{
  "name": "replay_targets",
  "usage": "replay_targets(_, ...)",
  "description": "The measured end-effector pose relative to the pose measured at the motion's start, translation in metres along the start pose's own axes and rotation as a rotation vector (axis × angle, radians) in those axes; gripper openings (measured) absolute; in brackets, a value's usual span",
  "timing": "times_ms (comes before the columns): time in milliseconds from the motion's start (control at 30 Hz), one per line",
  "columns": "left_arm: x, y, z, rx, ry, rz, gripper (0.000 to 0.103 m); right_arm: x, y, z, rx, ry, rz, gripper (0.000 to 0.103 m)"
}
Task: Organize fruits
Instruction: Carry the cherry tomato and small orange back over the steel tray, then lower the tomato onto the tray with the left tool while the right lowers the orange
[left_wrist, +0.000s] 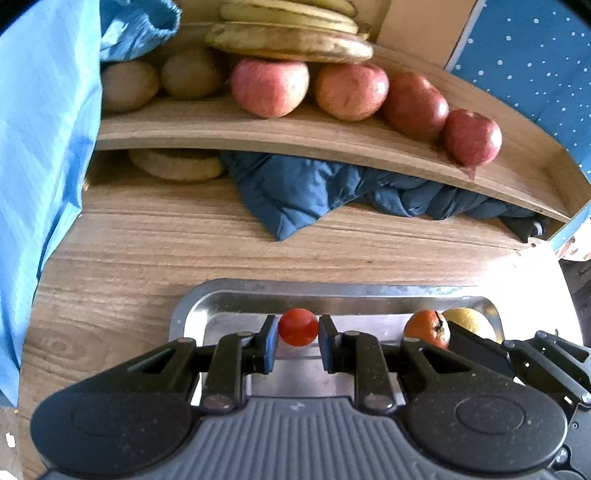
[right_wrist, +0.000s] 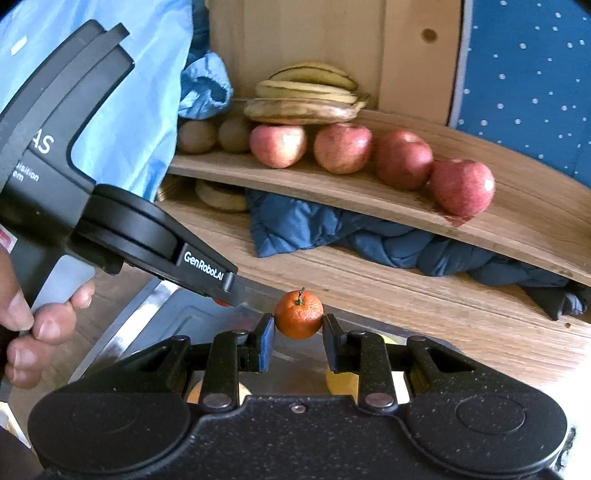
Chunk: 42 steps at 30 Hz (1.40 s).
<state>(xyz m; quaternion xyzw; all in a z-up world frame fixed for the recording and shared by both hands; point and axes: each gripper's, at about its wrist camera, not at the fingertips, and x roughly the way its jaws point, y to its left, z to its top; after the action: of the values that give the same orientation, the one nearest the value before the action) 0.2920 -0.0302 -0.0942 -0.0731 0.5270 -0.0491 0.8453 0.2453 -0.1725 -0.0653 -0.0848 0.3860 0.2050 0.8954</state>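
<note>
My left gripper (left_wrist: 297, 334) is shut on a small red tomato (left_wrist: 297, 327) just above the metal tray (left_wrist: 207, 306). My right gripper (right_wrist: 298, 326) is shut on a small orange mandarin (right_wrist: 298, 314) with a stem, held over the same tray (right_wrist: 147, 306). In the left wrist view the mandarin (left_wrist: 426, 328) shows at the right beside a yellow fruit (left_wrist: 469, 323), with the right gripper's body in front. On the wooden shelf (left_wrist: 295, 136) lie several red apples (left_wrist: 269, 86), two kiwis (left_wrist: 127, 85) and bananas (left_wrist: 288, 40).
A dark blue cloth (left_wrist: 325, 188) is stuffed under the shelf on the wooden table (left_wrist: 147, 251), beside a flat round bread (left_wrist: 177, 164). Light blue fabric (left_wrist: 40, 147) hangs at the left. A blue dotted wall (left_wrist: 535, 55) stands at the right. More yellow fruit (right_wrist: 341, 382) lies below my right gripper.
</note>
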Motion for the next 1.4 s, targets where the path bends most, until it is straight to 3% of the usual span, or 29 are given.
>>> replay_targets(567,0.012,0.014,0.003,-0.025,0.035,0.033,0.025,0.027,0.012,0.002,-0.013,0.051,0.052,0.03)
replay_targets(1400,0.021,0.012,0.007,0.013,0.053,0.025,0.026,0.047,0.012,0.001,0.0,0.121,0.038,0.03)
